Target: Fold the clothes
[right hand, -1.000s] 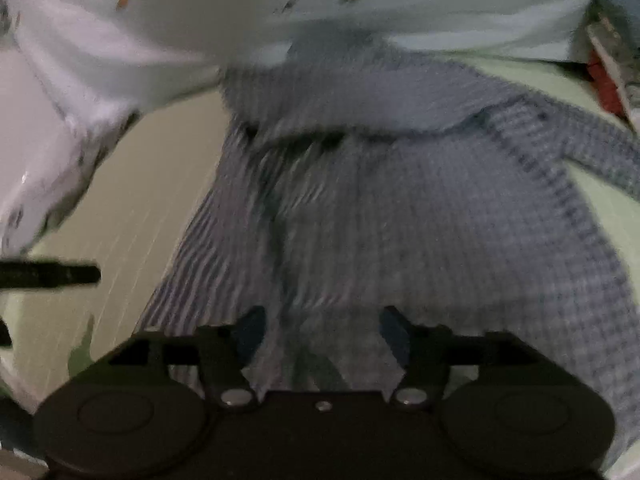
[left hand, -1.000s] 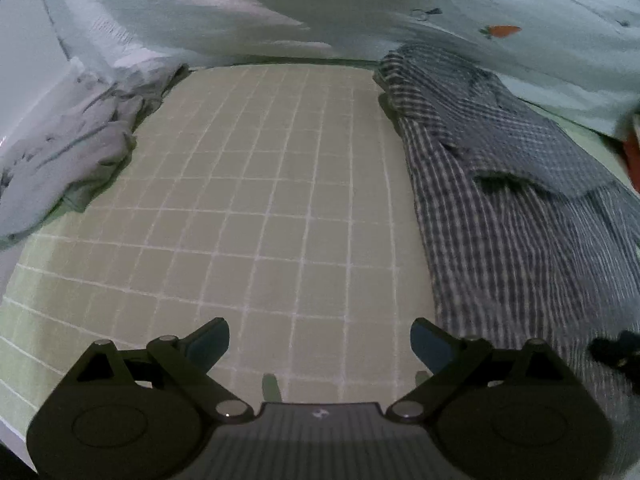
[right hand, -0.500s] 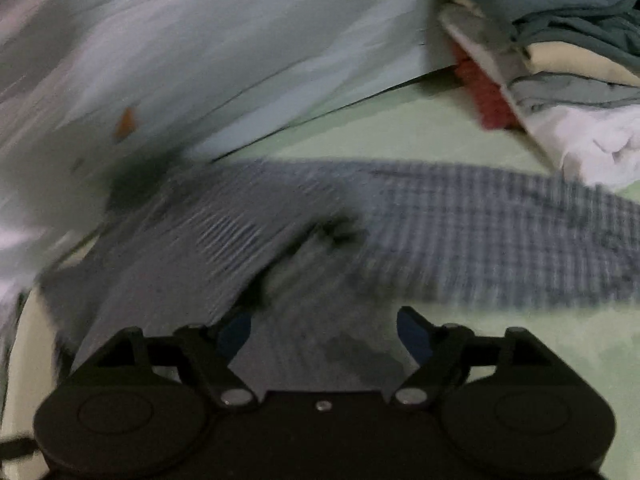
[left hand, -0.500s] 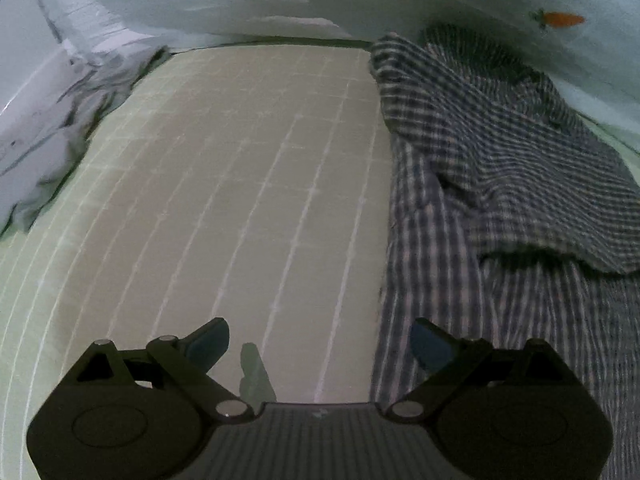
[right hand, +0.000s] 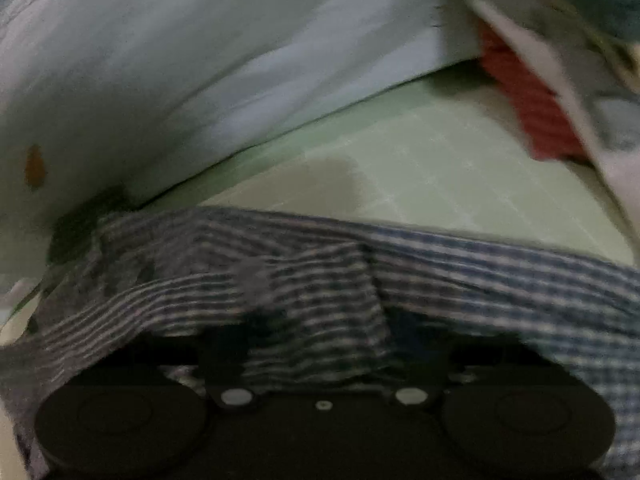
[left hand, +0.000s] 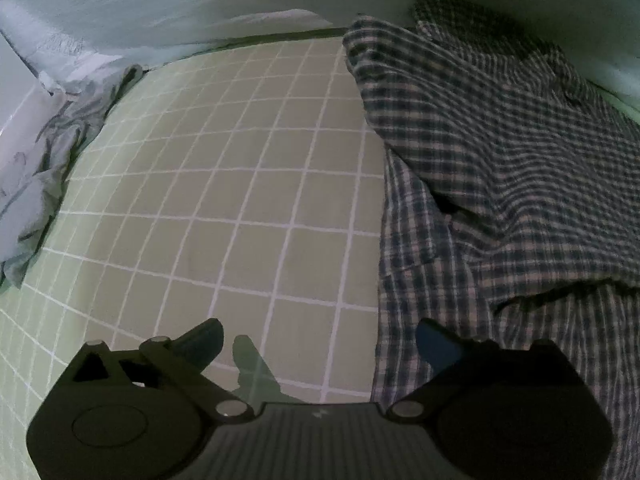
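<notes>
Blur smears the right wrist view: the checked shirt (right hand: 320,280) drapes over the right gripper (right hand: 320,344), hiding its fingers, which are closing with cloth between them. The left gripper (left hand: 320,344) hangs spread above the gridded bed sheet (left hand: 240,200), the shirt's edge (left hand: 500,200) by its right finger.

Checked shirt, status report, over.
Left gripper open over the bed sheet, holding nothing. Right gripper closing, checked shirt bunched between its jaws. Nothing in the way; folded pile off to the side.
</notes>
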Demonstrator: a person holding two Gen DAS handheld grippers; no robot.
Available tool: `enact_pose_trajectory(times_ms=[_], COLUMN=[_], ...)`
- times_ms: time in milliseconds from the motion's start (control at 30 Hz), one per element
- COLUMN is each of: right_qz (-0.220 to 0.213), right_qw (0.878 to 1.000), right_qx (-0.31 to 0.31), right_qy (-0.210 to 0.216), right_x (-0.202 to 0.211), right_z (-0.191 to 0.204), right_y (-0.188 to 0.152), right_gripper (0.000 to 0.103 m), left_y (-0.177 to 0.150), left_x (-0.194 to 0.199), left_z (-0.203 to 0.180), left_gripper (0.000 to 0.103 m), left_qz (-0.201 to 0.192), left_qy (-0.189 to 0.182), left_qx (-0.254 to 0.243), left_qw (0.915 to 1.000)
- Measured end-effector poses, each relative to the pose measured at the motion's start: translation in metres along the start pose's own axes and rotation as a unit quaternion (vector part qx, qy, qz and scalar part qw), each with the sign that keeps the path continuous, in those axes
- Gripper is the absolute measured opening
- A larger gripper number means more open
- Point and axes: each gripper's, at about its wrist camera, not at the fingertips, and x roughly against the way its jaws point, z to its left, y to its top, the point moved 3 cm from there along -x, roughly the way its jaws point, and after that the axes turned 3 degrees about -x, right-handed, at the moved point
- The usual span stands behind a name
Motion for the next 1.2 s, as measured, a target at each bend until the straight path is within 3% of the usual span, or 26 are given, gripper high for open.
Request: enact_pose_trajectory(times_ms=[67, 167, 267, 333, 433, 533, 767, 867, 1067, 1100, 1133, 1167, 1200], right_qz=[-0.005, -0.052, -0.159, -0.224, -0.186, -0.173, -0.153, -0.146, -0.136, -0.134, -0.136, -0.138, -0.141], right_qw=[0.999, 0.991, 0.985, 0.972, 0.977, 0.982, 0.982, 0.983, 0.983, 0.984, 0.983, 0.983, 0.983], right_qx=[0.048, 0.122, 0.051, -0.065, -0.061, -0.05, -0.091, -0.09, -0.098, -0.097, -0.096, -0.095, -0.095], right_qy=[0.008, 0.031, 0.051, 0.006, -0.082, -0.06, -0.066, -0.069, -0.071, -0.072, -0.074, -0.074, -0.075], right_x=[0.007, 0.041, 0.09, 0.107, 0.088, 0.089, 0.078, 0.075, 0.071, 0.07, 0.07, 0.07, 0.07], right_z=[0.014, 0.041, 0.03, -0.004, -0.027, -0.028, -0.04, -0.046, -0.058, -0.059, -0.06, -0.06, -0.061], right_y=[0.004, 0.016, 0.048, 0.063, 0.069, 0.06, 0.047, 0.047, 0.043, 0.043, 0.043, 0.044, 0.044], right_gripper=[0.012, 0.009, 0.009, 0.009, 0.009, 0.009, 0.01, 0.01, 0.01, 0.01, 0.01, 0.01, 0.01], left_y=[0.001, 0.003, 0.006, 0.01, 0.021, 0.039, 0.099, 0.122, 0.153, 0.157, 0.162, 0.166, 0.171], left_x=[-0.001, 0.0, 0.006, 0.01, 0.01, 0.011, -0.005, -0.02, -0.061, -0.068, -0.075, -0.08, -0.08], left_z=[0.001, 0.004, 0.009, 0.014, 0.02, 0.021, 0.01, 0.004, -0.006, -0.006, -0.007, -0.006, -0.006], left_gripper=[0.102, 0.102, 0.102, 0.102, 0.101, 0.101, 0.098, 0.089, 0.055, 0.04, 0.012, 0.002, 0.003], left_qz=[0.0, -0.003, -0.016, -0.029, -0.039, -0.055, -0.082, -0.075, -0.041, -0.035, -0.029, -0.023, -0.029], left_qy=[-0.003, -0.009, -0.018, -0.026, -0.052, -0.069, -0.155, -0.185, -0.227, -0.235, -0.243, -0.248, -0.244], left_qx=[0.003, 0.009, 0.022, 0.033, 0.049, 0.054, 0.081, 0.1, 0.146, 0.156, 0.164, 0.17, 0.165], left_qw=[1.0, 0.9999, 0.9995, 0.9987, 0.9967, 0.9946, 0.9812, 0.9748, 0.962, 0.9589, 0.9556, 0.9536, 0.9552])
